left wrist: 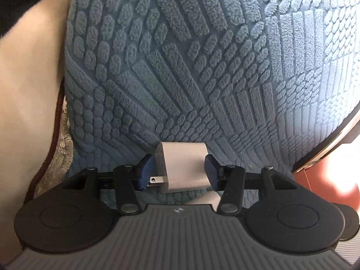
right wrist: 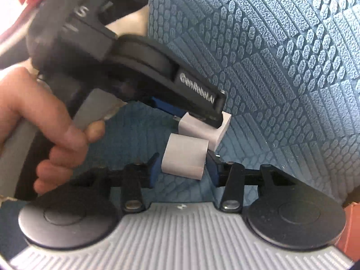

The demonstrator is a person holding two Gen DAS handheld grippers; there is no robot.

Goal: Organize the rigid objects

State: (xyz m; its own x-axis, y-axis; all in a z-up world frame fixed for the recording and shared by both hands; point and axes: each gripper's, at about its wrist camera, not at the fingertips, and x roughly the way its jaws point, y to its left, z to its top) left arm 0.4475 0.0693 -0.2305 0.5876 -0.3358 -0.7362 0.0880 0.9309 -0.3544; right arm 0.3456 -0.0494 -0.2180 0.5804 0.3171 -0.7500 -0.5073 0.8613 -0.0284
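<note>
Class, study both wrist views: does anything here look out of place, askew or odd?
Nothing spilled or damaged. One oddity: each gripper has a white charger between its jaws, over the blue textured mat. The left gripper holds its charger with prongs pointing sideways at a finger pad; the right gripper's charger sits tilted.

We are reading "GenRobot.AI" in white letters along the black side of the left gripper [right wrist: 198, 123]; a large pale "S" is showing higher on its body.
</note>
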